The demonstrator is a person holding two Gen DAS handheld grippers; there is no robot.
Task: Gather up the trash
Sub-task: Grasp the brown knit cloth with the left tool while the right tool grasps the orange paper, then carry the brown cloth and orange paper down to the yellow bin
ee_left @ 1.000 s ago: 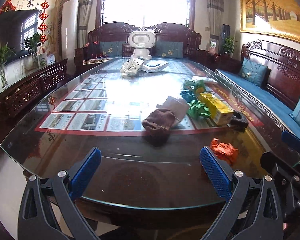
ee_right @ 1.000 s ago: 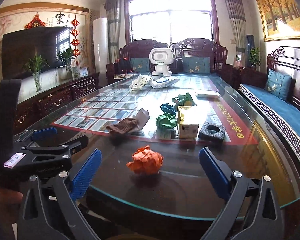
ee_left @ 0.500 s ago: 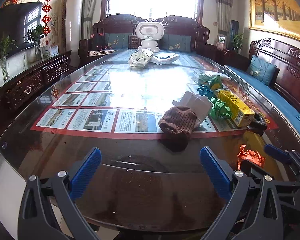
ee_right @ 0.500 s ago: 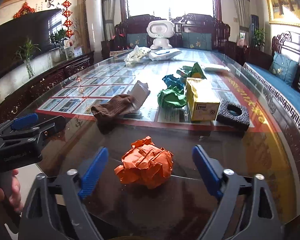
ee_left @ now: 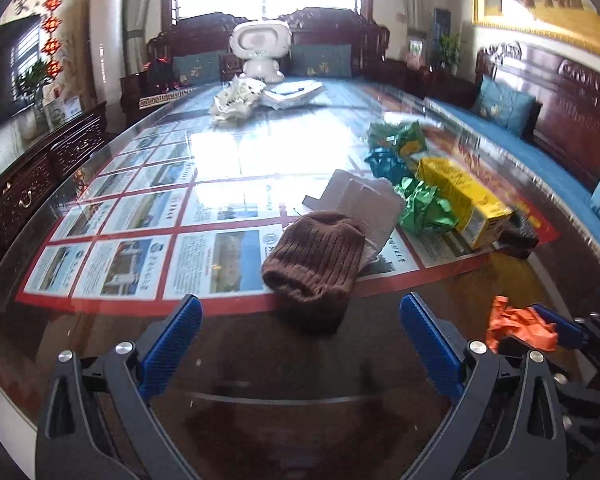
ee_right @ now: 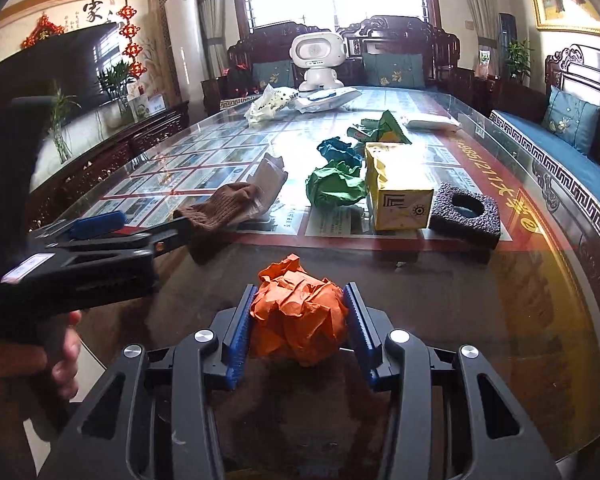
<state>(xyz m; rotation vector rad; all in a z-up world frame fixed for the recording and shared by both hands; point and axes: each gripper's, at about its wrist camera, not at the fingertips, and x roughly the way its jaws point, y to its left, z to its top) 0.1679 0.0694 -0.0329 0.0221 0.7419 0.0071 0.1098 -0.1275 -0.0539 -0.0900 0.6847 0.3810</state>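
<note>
**Orange paper ball caught between the right jaws**

At the near end of the glass-topped desk (ee_right: 540, 320), my right hand-held gripper (ee_right: 299, 328) has just been closing, and its blue pads now sit against both sides of a crumpled orange paper ball (ee_right: 300, 312). From the right wrist view the ball fills the gap between the jaws and rests on the glass. From the left wrist view I see the same orange paper (ee_left: 518, 322) at the far right, with one blue finger of the right tool beside it.

My left hand-held gripper (ee_left: 300, 340) stands wide open with nothing between its jaws. It points down at the dark glass just short of a brown knitted hat (ee_left: 316, 260). In the right wrist view the left tool comes in from the left edge, a hand (ee_right: 56, 356) wrapped round its handle, its tip close to the brown hat (ee_right: 220, 208).

Further up the desk lies more litter: a crumpled green paper ball (ee_right: 334, 186) touching a yellow carton (ee_right: 396, 188), a teal paper wad (ee_right: 338, 150) behind them, and a green snack wrapper (ee_right: 384, 128) beyond that. A black foam block with a hole (ee_right: 466, 214) lies just right of the carton. A piece of grey card (ee_right: 270, 180) rests partly under the hat. A white toy robot (ee_right: 318, 60) stands at the far end, with a white plastic bag (ee_right: 270, 104) near it.
</note>
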